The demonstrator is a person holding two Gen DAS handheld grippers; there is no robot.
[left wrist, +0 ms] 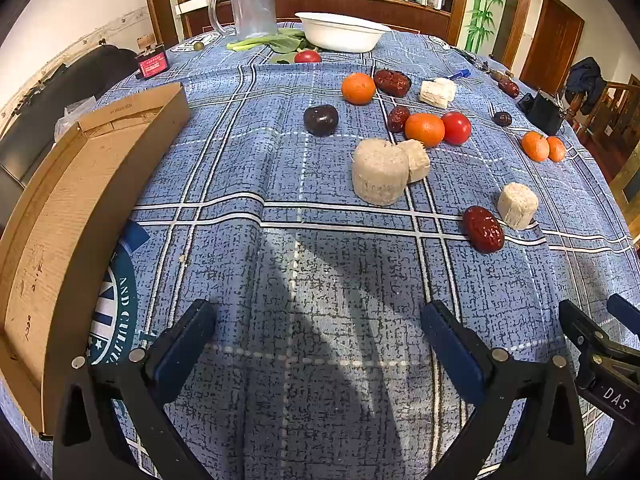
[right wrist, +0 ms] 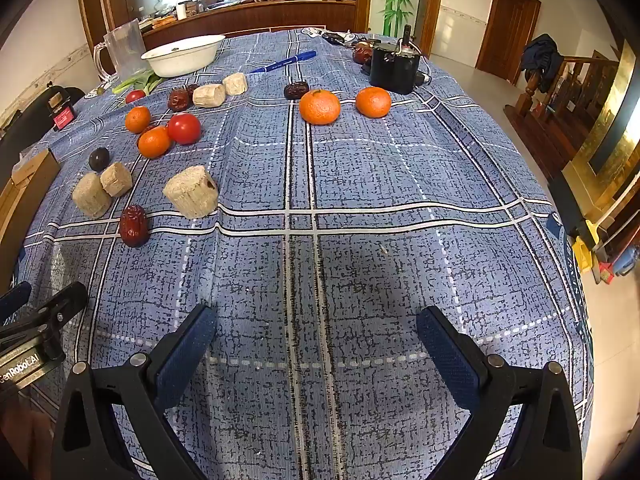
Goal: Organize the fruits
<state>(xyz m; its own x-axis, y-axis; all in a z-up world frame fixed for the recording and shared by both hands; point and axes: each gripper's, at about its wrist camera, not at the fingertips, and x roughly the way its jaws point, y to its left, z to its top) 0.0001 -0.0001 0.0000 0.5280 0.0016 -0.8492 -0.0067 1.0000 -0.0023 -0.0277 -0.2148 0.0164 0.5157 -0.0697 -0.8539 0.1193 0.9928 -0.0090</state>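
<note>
Fruits lie scattered on the blue checked tablecloth (left wrist: pixel 320 280). In the left wrist view I see a dark plum (left wrist: pixel 320 120), oranges (left wrist: pixel 358 88) (left wrist: pixel 424 129), a red tomato (left wrist: pixel 456 128), red dates (left wrist: pixel 483 229) (left wrist: pixel 392 81) and pale sugarcane chunks (left wrist: pixel 380 176) (left wrist: pixel 517 205). A shallow cardboard box (left wrist: pixel 52 216) stands at the left. My left gripper (left wrist: pixel 320 336) is open and empty above bare cloth. In the right wrist view my right gripper (right wrist: pixel 316 340) is open and empty, with two oranges (right wrist: pixel 320 106) (right wrist: pixel 373 101) far ahead and a date (right wrist: pixel 134 225) at the left.
A white basin (left wrist: pixel 342 31), a clear plastic jug (left wrist: pixel 250 8), green leaves (left wrist: pixel 276 43) and another tomato (left wrist: pixel 307 57) sit at the far side. A black device (right wrist: pixel 394 66) and a blue pen (right wrist: pixel 282 62) lie far right. The table edge drops off on the right.
</note>
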